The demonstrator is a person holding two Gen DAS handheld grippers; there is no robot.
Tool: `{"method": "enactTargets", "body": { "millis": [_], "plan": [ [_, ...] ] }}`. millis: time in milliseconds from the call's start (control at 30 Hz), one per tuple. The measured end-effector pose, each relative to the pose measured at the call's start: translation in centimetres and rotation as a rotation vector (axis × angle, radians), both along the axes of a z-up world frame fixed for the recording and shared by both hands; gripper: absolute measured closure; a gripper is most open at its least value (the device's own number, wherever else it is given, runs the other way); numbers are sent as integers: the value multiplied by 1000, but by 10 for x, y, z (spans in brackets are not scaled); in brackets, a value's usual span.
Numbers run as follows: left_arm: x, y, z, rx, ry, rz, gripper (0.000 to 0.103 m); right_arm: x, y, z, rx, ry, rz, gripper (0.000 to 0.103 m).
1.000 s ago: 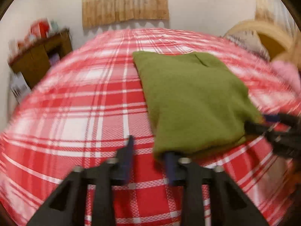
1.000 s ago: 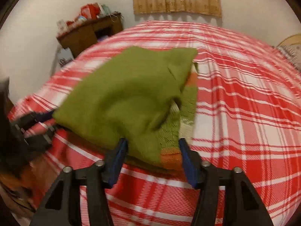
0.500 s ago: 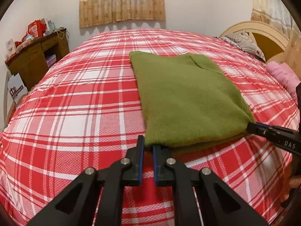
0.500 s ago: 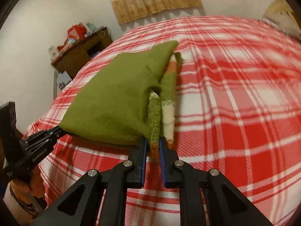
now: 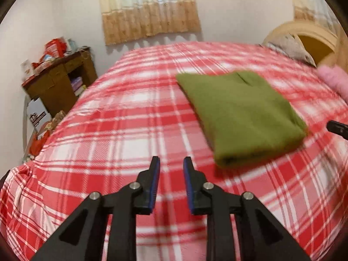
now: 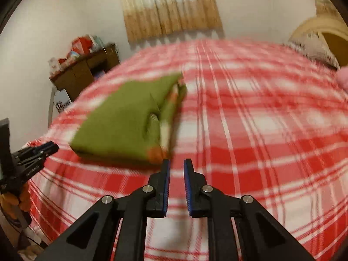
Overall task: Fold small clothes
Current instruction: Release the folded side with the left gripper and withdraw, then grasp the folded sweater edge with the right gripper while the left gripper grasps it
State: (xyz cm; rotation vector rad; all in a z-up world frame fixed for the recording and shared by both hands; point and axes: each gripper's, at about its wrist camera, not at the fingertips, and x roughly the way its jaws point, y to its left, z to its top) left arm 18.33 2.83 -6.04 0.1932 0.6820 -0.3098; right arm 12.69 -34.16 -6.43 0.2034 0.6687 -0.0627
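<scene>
- A folded olive-green knit garment is seen lying flat on the red-and-white plaid bedspread, roughly mid-bed; nothing is gripping it.
- Left tongs are parted w/ a clear gap, empty, held above the bedspread just beside the garment's near corner, not touching it.
- Right tongs are also parted, narrower gap, empty; the tips are just beside the garment's near corner w/ its orange patch. Contact can't be told due to blur.
- In right view, striped inner layers (green, white, orange) are exposed along the fold's right edge.
- Left tongs are visible at far left of right view; the right tongs' tip at far right of left view.
- Bkgd: a brown wooden side cabinet w/ clutter on top, a beige curtain, a cream arched headboard.
</scene>
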Motion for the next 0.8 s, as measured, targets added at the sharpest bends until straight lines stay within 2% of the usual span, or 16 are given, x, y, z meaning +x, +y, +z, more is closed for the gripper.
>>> {"method": "enactTargets", "body": {
  "millis": [167,300,500,633,800],
  "plan": [
    [31,-14,15,-82,4,38,79,44,27,20,-37,-45,71,90],
    [56,-42,13,-113,14,28,78,86,43,17,-57,-25,76,90],
    [76,-79,-20,-48,72,53,80,128,41,-26,-124,100,33,90],
    [81,-85,-28,-2,59,99,81,136,33,-31,-108,83,21,90],
    [84,-87,-32,44,54,107,82,138,36,-39,-157,36,10,91]
  ]
}}
